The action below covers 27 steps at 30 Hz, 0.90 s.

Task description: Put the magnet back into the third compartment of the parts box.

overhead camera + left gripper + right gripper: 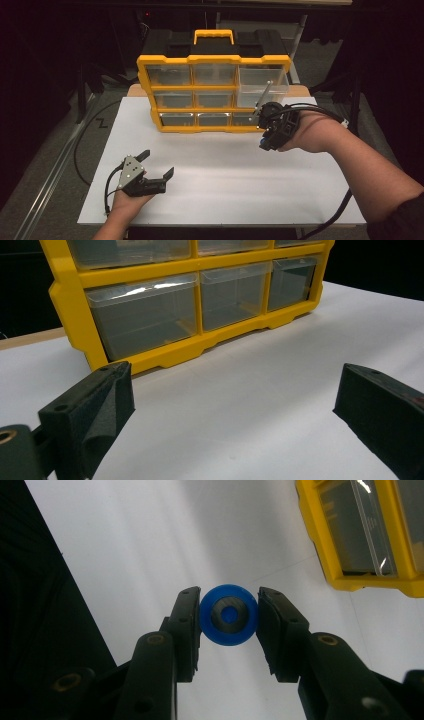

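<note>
In the right gripper view the right gripper (228,615) is clamped on a blue round handle (229,614) seen end-on at the centre of the frame, one pad pressing each side. In the high view the same tool appears right of centre, its grey metal shaft (265,95) slanting up against a pulled-out clear drawer (263,82) at the upper right of the yellow drawer organizer (214,94). The left gripper (156,166) rests at lower left on the white table (225,170), its jaws wide apart and holding nothing.
</note>
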Motion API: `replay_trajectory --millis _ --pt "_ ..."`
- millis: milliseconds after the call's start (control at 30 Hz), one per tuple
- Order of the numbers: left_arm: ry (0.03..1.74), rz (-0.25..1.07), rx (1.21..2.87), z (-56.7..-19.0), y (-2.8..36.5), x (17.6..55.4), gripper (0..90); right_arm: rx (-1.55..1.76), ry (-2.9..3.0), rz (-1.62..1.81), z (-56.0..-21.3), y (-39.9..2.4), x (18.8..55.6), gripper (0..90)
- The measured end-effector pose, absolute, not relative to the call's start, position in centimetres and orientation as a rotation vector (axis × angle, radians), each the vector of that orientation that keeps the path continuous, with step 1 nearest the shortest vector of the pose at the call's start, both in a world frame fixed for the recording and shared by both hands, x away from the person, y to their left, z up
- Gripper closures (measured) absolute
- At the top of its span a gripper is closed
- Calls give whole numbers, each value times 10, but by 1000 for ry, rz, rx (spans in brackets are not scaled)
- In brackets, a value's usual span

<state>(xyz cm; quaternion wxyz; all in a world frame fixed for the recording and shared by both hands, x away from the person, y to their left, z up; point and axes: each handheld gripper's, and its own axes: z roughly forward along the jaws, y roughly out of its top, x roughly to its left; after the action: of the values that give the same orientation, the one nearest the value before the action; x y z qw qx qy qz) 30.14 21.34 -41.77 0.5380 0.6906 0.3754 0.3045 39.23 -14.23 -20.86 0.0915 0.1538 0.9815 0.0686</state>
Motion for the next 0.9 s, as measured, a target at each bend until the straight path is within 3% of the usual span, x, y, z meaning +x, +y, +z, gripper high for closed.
replay_trajectory --millis 900 --pt "886 734 1650 -418 213 301 31 485 2897 190 -169 -146 402 652"
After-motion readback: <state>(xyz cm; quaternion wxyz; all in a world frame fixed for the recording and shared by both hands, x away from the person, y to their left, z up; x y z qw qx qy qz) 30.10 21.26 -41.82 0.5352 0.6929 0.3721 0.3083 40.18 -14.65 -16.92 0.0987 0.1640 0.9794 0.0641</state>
